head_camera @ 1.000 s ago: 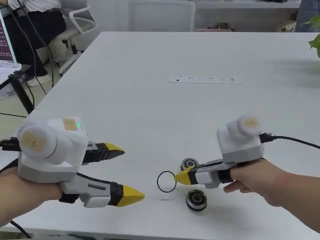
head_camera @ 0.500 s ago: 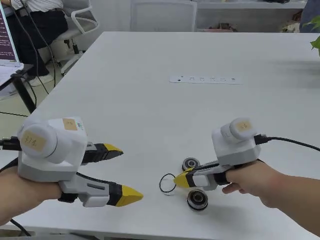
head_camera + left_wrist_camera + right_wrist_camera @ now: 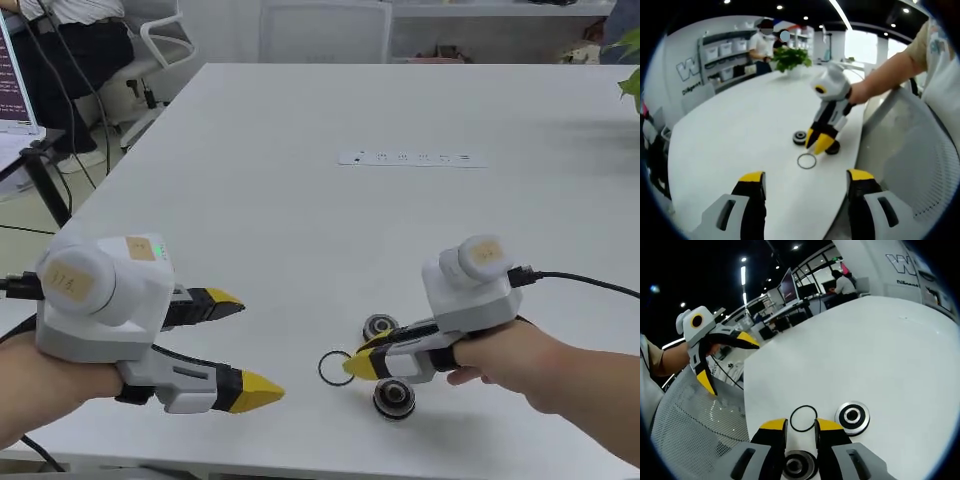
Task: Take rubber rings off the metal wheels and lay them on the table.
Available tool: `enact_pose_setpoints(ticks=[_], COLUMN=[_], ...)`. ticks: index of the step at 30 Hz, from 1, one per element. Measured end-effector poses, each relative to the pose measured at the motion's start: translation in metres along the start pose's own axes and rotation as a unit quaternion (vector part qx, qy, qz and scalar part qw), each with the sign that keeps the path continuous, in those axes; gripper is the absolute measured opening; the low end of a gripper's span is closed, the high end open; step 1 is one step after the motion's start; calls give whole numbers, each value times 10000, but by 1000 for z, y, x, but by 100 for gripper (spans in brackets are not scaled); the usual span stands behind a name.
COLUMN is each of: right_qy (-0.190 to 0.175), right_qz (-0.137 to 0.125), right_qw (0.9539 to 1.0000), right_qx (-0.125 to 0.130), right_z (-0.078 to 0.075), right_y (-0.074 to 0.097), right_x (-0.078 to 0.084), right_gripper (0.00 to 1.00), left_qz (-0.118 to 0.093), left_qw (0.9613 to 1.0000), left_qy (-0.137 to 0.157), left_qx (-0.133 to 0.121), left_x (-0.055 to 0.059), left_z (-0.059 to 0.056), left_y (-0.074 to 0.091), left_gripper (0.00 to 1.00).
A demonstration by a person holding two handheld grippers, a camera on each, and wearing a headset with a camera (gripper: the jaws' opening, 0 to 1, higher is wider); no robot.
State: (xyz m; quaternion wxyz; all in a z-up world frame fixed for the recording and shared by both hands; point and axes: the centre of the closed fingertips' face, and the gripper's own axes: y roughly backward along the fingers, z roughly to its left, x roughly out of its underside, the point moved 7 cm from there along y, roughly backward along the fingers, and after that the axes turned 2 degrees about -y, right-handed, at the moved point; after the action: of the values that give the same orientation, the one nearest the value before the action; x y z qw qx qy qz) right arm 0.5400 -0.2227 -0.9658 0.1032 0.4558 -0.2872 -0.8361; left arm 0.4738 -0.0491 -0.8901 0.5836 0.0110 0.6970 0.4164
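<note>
The table (image 3: 300, 150) is white, smooth and flat. At the near left, the left claw (image 3: 240, 345) hangs over it. Its two yellow-tipped jaws are wide apart and hold nothing.

Right of it lies the ring (image 3: 335, 367), thin, black and round. It is flat on the table, with its hole facing up, close to the near edge.

The right claw (image 3: 355, 365) points left at the ring, with its tips just beside it. In the right gripper view its jaws are only a little apart, with the ring (image 3: 803, 418) just ahead of the gap, and they grip nothing.

Two small round wheels lie flat by this claw, shiny in the middle and dark around the rim. The far wheel (image 3: 380, 327) sits just behind the claw. The near wheel (image 3: 393, 398) is partly under it, close to the table edge.

Farther back the table is wide and bare as far as a flat white power strip (image 3: 410, 158).
</note>
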Motion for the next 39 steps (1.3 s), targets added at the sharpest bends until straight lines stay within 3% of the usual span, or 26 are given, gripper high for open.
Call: enact_pose_setpoints(ticks=[16,39], right_qy=[330,318], right_qz=[-161,-424], right_qw=[9993,9986], right_qx=[-8,72], right_z=[2,-1], right_y=[29,63], right_x=[-1,20], right_gripper=[32,38], left_qz=[37,86], left_qw=[9999,9992], left_qy=[-98,-225], left_qx=[136,330], left_x=[-9,-23], left_z=[0,-4], left_y=[-11,-33], left_gripper=[66,64])
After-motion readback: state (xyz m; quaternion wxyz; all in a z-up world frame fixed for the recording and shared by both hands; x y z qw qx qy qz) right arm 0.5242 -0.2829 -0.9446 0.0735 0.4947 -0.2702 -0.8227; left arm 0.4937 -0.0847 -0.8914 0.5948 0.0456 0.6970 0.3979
